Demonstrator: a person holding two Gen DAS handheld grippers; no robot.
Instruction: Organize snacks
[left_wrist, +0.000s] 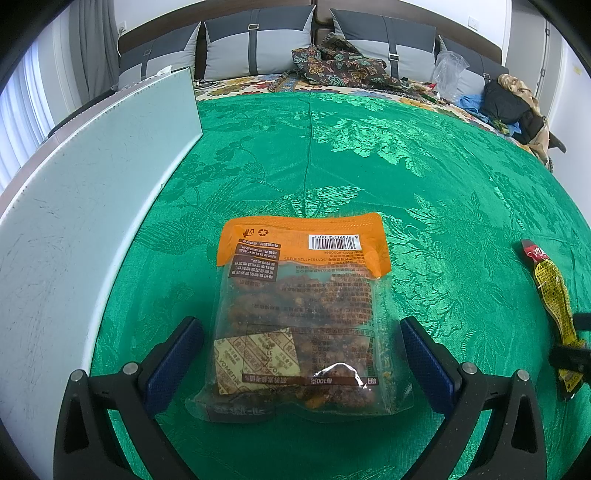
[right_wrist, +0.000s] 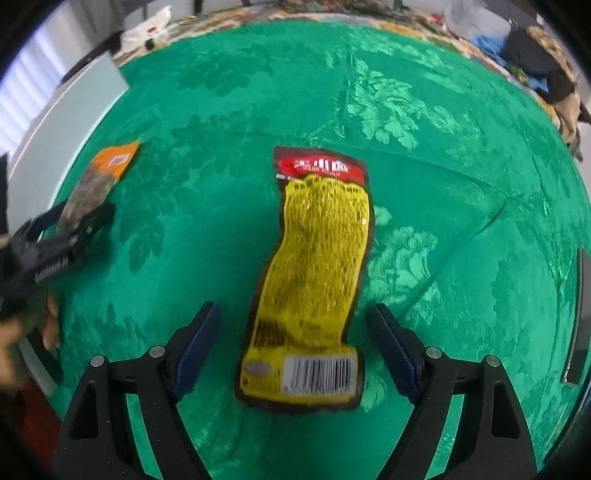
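An orange-topped clear bag of brown snacks (left_wrist: 301, 306) lies flat on the green cloth (left_wrist: 369, 166). My left gripper (left_wrist: 301, 332) is open, its blue-padded fingers on either side of the bag's near half. A long yellow and red snack packet (right_wrist: 314, 280) lies on the cloth. My right gripper (right_wrist: 295, 332) is open, with a finger on each side of the packet's near end. The packet also shows at the right edge of the left wrist view (left_wrist: 554, 310). The orange bag (right_wrist: 99, 177) and the left gripper (right_wrist: 66, 229) show at the left of the right wrist view.
A pale grey-green board (left_wrist: 92, 184) stands along the left of the cloth. Grey pillows (left_wrist: 258, 44), a patterned blanket (left_wrist: 332, 62), a plastic bag (left_wrist: 448, 70) and a heap of clothes (left_wrist: 513, 103) lie beyond the cloth's far edge.
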